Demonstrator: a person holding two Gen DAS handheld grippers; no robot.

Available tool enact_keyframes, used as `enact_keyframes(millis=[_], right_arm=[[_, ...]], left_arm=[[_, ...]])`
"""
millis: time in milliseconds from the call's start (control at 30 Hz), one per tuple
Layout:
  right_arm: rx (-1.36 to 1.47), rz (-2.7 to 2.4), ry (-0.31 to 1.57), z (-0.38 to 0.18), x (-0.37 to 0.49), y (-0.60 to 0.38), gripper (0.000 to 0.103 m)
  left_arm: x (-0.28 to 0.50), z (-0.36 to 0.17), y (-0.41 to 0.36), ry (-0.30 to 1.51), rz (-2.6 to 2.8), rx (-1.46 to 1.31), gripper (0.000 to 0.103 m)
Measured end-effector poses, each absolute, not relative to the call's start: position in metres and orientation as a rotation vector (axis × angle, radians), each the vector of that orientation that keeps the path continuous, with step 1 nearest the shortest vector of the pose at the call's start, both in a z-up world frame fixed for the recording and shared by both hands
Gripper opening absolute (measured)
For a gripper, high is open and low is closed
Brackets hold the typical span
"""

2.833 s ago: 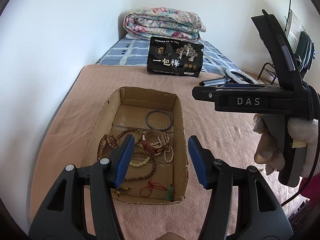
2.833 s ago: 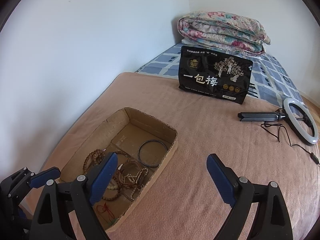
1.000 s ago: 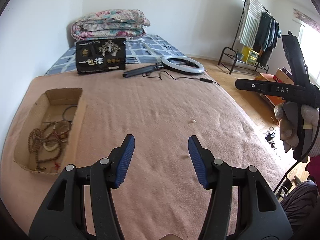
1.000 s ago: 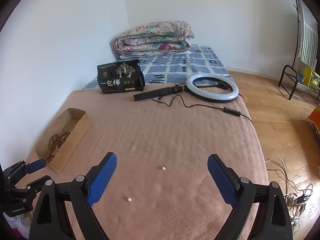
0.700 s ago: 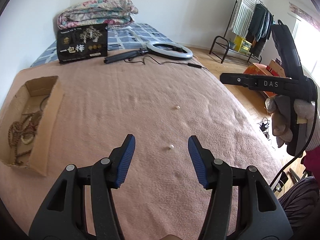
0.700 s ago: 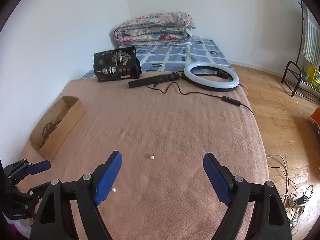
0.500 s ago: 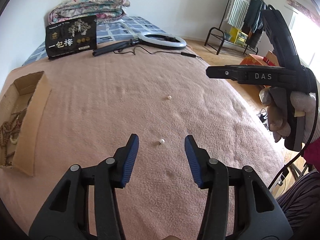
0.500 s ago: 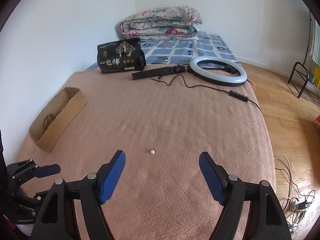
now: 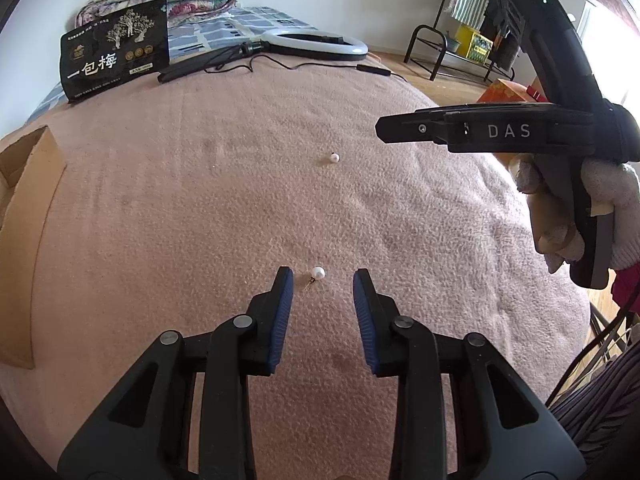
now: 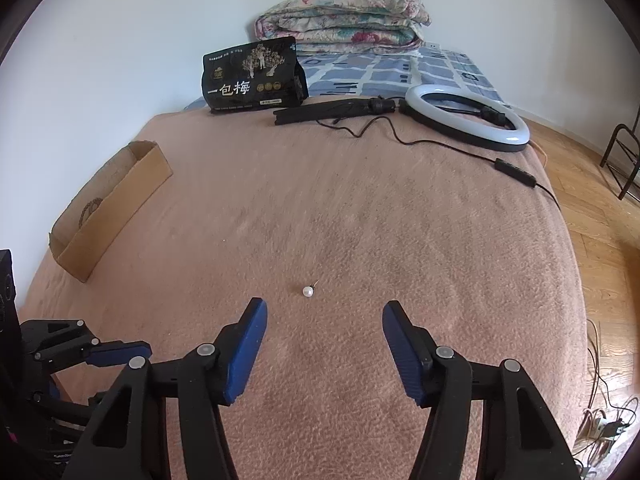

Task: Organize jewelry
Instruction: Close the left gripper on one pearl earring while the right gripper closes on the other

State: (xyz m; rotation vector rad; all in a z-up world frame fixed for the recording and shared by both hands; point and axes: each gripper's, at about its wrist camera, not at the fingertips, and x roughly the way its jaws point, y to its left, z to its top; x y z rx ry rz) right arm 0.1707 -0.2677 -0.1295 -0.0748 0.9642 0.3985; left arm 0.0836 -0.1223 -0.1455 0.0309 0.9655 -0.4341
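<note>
Left gripper: fingers closing, spread, pearl earring at 12 o'clock. Right gripper: fingers closing, spread, second earring at 12 o'clock, untouched.

Two pearl earrings lie on the blanket: one just ahead of the left gripper's tips, the other farther ahead. One cardboard box sits far left of the right gripper. Far ahead: one black snack bag, one ring light, one folded quilt.
</note>
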Motion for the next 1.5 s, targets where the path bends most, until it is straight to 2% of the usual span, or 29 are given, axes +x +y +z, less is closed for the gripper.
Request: enact_keyframes(millis=[300,367,533,700,967,1333,1500], right_arm=[[-0.076,0.431,0.979,-0.149,0.181,-0.261,0.056],[-0.079,0.435,0.982,-0.153,0.183,-0.259,0.055],[-0.1,0.443,0.998,-0.164,0.189,-0.252,0.046],[-0.123,0.456,1.005,-0.171,0.192,-0.243,0.042],[-0.174,0.455,1.011,-0.178,0.198,-0.228,0.035],[-0.189,0.435,1.02,-0.183,0.202,-0.229,0.011],[-0.184,0.433,1.021,-0.181,0.2,-0.23,0.007]], left_arm=[[0.095,-0.163,-0.126,0.982,-0.43,0.037,0.028],[0.097,-0.166,-0.128,0.985,-0.431,0.041,0.024],[0.099,-0.171,-0.13,0.99,-0.43,0.048,0.024],[0.101,-0.174,-0.132,0.985,-0.43,0.06,0.024],[0.101,-0.176,-0.131,0.98,-0.424,0.066,0.018],[0.102,-0.177,-0.128,0.975,-0.418,0.067,0.008],[0.103,-0.175,-0.126,0.977,-0.418,0.057,0.007]])
